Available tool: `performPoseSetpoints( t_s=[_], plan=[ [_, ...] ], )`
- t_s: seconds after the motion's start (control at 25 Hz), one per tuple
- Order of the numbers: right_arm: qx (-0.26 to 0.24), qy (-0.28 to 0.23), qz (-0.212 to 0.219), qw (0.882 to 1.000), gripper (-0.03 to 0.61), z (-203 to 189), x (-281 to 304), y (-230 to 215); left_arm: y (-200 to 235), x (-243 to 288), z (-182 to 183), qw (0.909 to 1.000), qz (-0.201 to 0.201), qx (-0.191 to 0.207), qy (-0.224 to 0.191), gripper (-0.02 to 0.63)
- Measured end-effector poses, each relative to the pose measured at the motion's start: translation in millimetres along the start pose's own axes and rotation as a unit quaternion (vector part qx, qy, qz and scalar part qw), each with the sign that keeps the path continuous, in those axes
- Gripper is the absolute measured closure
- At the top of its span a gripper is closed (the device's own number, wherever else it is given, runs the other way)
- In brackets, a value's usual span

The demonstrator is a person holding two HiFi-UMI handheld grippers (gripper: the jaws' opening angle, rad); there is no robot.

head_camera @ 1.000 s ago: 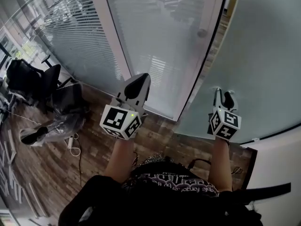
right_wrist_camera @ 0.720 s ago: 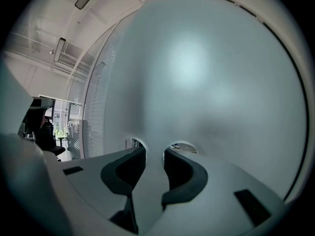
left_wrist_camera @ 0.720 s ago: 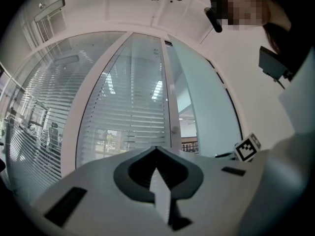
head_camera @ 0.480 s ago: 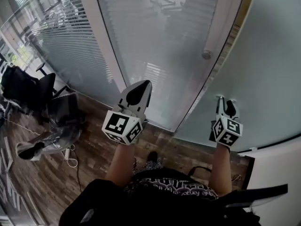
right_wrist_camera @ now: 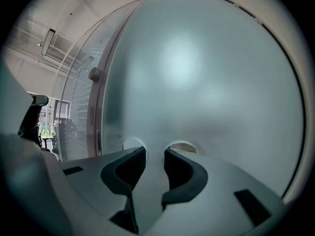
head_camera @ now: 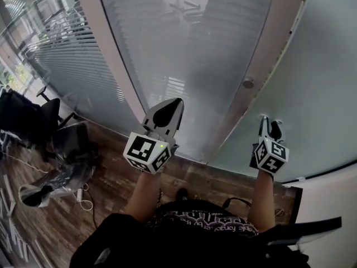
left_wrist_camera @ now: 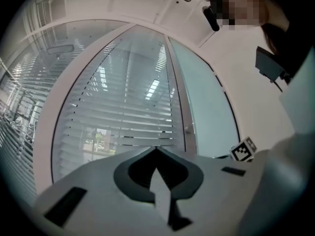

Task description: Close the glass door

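While the right gripper (head_camera: 268,121), jaws parted, is pressing the glass door (head_camera: 323,77), I am favouring a steady, level push, the left gripper (head_camera: 175,102) hanging clenched on nothing.

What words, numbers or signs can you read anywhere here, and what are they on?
Dark top: a band of pale lettering, upside down, too small to read.
Left marker cube and right marker cube: black-and-white square patterns, no words.
Frosted glass and striped glass: no lettering visible.
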State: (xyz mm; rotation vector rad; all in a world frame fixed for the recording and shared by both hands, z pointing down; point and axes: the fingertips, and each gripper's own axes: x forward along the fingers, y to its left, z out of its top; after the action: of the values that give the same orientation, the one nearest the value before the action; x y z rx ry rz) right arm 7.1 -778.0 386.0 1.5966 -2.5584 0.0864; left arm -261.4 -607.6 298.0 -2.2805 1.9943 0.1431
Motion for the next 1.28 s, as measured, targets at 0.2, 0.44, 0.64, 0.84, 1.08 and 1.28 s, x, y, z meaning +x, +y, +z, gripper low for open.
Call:
performPoseSetpoints(
  t_s=[0.2, 0.44, 0.64, 0.84, 1.08, 1.28],
  plan=[
    [0.001, 0.0, -0.01, 1.0, 0.46, 1.4, 14.1, -0.7, 18.7, 7.9, 0.4, 1.0, 0.001, -0.003, -0.003, 0.611],
    [0.004, 0.002, -0.02, 1.0, 0.46, 2.4, 29.5, -5.9, 24.4, 20.8, -0.2, 1.0, -0.006, -0.002, -0.004, 0.611],
    [0.004, 0.001, -0.026, 1.0, 0.46, 3.1, 33.0, -7.0, 20.9, 29.5, -1.2, 0.9998, -0.02, 0.0, -0.001, 0.611],
    [0.003, -0.001, -0.027, 1.0, 0.46, 2.4, 32.4, -6.3, 15.6, 37.4, -3.0, 0.9995, -0.032, 0.001, 0.002, 0.611],
    [-0.002, 0.013, -0.019, 1.0, 0.459, 1.8, 34.0, -6.0, 7.1, 44.2, -2.4, 0.9989, -0.047, -0.008, 0.0, 0.611],
    [-0.017, 0.02, -0.018, 1.0, 0.459, 1.2, 26.7, -5.0, 1.4, 46.9, -2.0, 0.9985, -0.054, -0.006, 0.002, 0.611]
  ],
)
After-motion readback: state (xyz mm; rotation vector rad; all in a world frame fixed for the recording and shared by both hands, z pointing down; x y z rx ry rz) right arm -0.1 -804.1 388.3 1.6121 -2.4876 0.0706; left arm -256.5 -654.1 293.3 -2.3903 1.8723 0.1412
